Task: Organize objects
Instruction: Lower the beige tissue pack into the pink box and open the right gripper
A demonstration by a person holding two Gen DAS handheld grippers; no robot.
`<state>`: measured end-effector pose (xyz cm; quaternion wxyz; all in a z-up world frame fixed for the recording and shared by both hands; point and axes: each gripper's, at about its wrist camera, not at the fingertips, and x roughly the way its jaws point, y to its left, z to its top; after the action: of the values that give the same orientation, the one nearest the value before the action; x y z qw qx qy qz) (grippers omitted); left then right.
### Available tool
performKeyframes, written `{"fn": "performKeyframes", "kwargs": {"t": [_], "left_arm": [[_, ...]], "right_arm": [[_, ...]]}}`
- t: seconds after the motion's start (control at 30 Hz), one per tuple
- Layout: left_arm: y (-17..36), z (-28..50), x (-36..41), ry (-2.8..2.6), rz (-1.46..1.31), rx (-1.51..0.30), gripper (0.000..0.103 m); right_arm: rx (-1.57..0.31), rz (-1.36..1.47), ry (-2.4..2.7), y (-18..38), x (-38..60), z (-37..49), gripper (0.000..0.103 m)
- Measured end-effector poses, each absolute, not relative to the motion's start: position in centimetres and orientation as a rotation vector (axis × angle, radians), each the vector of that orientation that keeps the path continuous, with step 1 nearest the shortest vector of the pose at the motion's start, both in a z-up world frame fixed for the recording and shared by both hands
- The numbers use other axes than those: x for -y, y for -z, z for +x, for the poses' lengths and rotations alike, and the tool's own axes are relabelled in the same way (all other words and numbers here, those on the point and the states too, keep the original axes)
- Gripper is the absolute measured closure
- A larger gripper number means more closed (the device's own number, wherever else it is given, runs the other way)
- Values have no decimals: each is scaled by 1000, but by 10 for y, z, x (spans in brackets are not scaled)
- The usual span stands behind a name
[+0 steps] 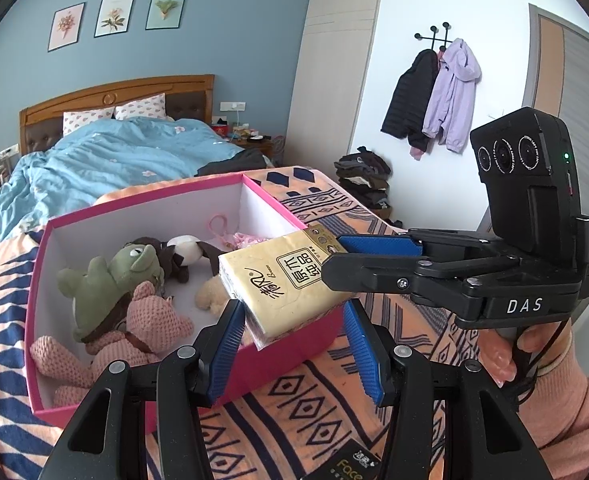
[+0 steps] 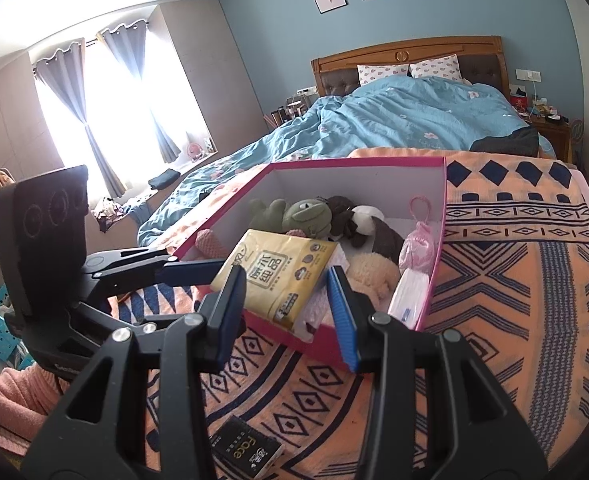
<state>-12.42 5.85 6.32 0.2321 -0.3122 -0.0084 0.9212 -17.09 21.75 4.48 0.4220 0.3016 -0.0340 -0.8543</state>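
Observation:
A yellow tissue pack (image 1: 282, 276) hangs tilted over the near rim of a pink box (image 1: 38, 292) on the patterned blanket. My right gripper (image 1: 330, 256) is shut on the pack's right end; in its own view the pack (image 2: 282, 276) sits between its blue pads (image 2: 344, 312). My left gripper (image 1: 294, 348) is open, its pads either side of the pack's lower corner; I cannot tell if they touch it. It shows in the right wrist view (image 2: 214, 270) by the pack's left edge. The box (image 2: 434, 280) holds a green frog plush (image 1: 110, 280), a pink knitted toy (image 1: 134, 332) and other soft toys.
A black "face" tissue pack (image 2: 246, 452) lies on the blanket in front of the box. A white packet (image 2: 408, 296) stands in the box's right corner. The bed with a blue duvet (image 1: 106, 160) lies behind. Coats (image 1: 434, 96) hang on the wall.

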Motion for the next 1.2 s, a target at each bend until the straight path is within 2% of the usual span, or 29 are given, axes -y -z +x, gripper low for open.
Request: {"fn": "performKeyframes", "kwargs": {"t": [0.53, 1.2], "left_arm": [[-52, -153, -59, -2537, -924, 26, 51], [-26, -185, -51, -2484, -1050, 119, 51]], "right_arm": [[108, 831, 2136, -31, -211, -202, 58], [67, 917, 2161, -15, -200, -223, 58]]}}
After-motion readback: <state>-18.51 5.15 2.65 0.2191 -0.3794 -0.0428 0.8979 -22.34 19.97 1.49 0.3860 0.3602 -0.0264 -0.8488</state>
